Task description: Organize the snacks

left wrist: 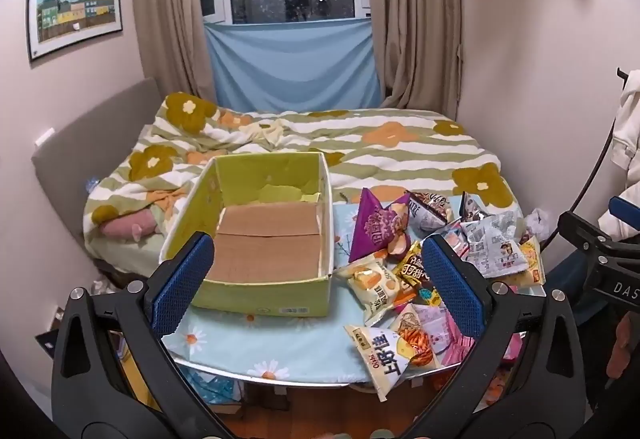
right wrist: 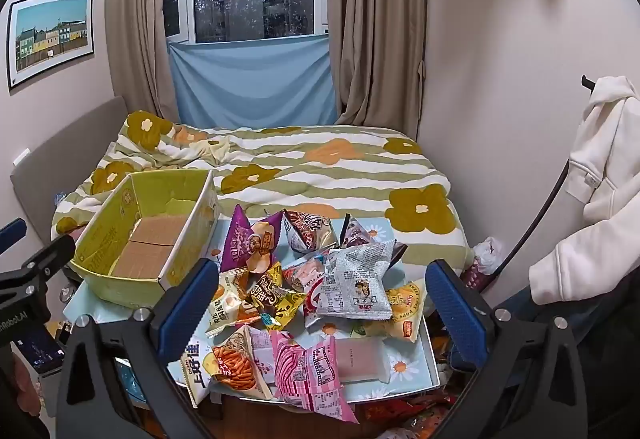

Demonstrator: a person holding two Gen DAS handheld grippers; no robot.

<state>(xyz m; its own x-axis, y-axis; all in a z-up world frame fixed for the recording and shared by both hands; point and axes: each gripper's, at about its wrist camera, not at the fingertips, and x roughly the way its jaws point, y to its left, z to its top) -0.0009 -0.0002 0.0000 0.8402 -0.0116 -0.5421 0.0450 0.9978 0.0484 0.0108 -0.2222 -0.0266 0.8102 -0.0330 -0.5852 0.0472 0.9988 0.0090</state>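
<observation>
Room: bedroom, flowered bed (left wrist: 400, 155) behind a small tabletop (left wrist: 280, 343).
Left wrist view: left gripper (left wrist: 316, 279) jaws spread, empty; green box (left wrist: 264, 295) sits empty at the tabletop's left.
Right wrist view: right gripper (right wrist: 320, 303) jaws spread, empty; snack bags (right wrist: 320, 279) heaped beside the box.
Progress: nothing sorted yet; all bags remain.

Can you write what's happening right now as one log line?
stage: start | green cardboard box: empty | pile of snack bags: beside box on table | left gripper: open | right gripper: open

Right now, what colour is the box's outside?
Yellow-green cardboard box, best in the left wrist view.
</observation>
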